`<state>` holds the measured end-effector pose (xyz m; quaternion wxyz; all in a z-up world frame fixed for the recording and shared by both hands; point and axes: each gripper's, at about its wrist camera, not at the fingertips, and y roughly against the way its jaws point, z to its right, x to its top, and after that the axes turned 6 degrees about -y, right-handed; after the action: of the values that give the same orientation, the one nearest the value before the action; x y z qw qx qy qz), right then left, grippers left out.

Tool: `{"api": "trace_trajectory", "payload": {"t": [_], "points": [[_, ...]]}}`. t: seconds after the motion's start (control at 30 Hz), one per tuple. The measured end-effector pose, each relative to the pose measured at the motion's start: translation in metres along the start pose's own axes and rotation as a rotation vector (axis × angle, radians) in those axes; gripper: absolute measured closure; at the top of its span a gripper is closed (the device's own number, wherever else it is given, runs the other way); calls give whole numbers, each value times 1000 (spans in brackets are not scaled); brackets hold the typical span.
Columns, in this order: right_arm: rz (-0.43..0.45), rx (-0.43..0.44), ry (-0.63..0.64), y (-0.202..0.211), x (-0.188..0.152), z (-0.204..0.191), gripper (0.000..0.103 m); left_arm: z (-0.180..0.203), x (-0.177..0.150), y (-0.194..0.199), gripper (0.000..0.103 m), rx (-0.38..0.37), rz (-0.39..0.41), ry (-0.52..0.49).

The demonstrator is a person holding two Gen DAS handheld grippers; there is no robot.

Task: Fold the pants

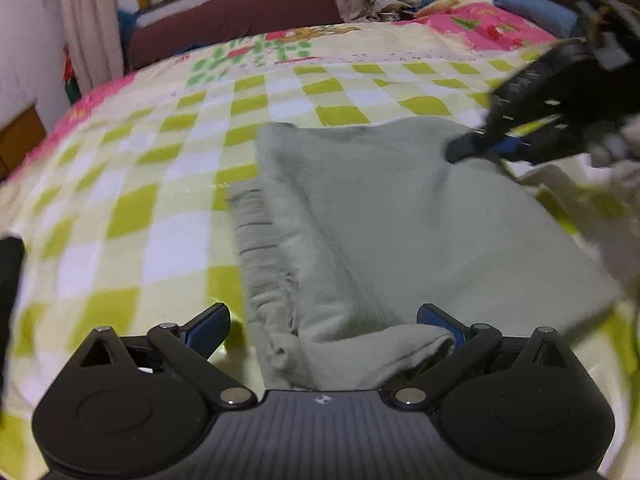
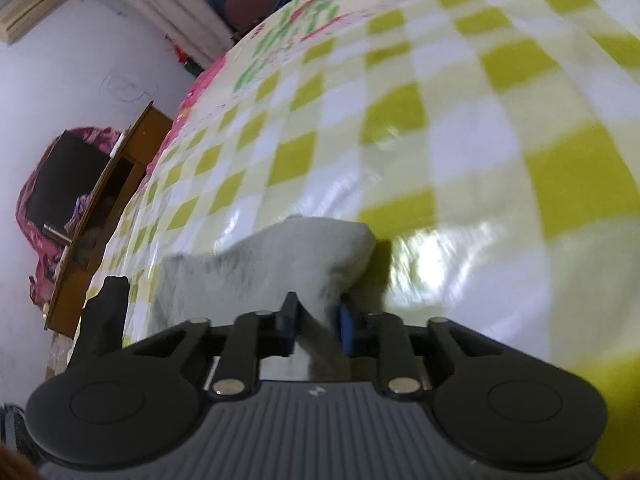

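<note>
Light grey-green pants [image 1: 384, 216] lie folded on a checked yellow-green and white bedspread [image 1: 152, 184]. My left gripper [image 1: 324, 326] is open, its blue-padded fingers wide apart over the near edge of the pants, with a fold of cloth lying between them. My right gripper [image 2: 318, 322] is shut on a far corner of the pants [image 2: 280, 256] and holds it just above the bed. It also shows in the left wrist view [image 1: 464, 150] at the pants' far right corner.
The bedspread [image 2: 460, 140] covers the whole bed. A dark red headboard [image 1: 232, 20] and curtains stand at the back. Blue and pink bedding [image 1: 500, 12] is piled at the far right. A wooden cabinet [image 2: 108, 200] stands left of the bed.
</note>
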<state>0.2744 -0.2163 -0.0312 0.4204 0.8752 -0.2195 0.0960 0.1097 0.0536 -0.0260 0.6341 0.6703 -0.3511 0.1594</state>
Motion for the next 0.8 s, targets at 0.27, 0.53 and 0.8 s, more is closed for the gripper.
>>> {"api": "trace_trajectory", "payload": {"t": [0.27,0.53,0.8], "points": [[78,-195,152,29,-23,-14,80,13,3,2,0,10,1,-79],[80,-224,178,47,-109,-21,73,-2,-16,25,0,115,3,-23],[183,-199,187,97,-124,-53,68,-9,-26,62,0,183,15,-18]]}}
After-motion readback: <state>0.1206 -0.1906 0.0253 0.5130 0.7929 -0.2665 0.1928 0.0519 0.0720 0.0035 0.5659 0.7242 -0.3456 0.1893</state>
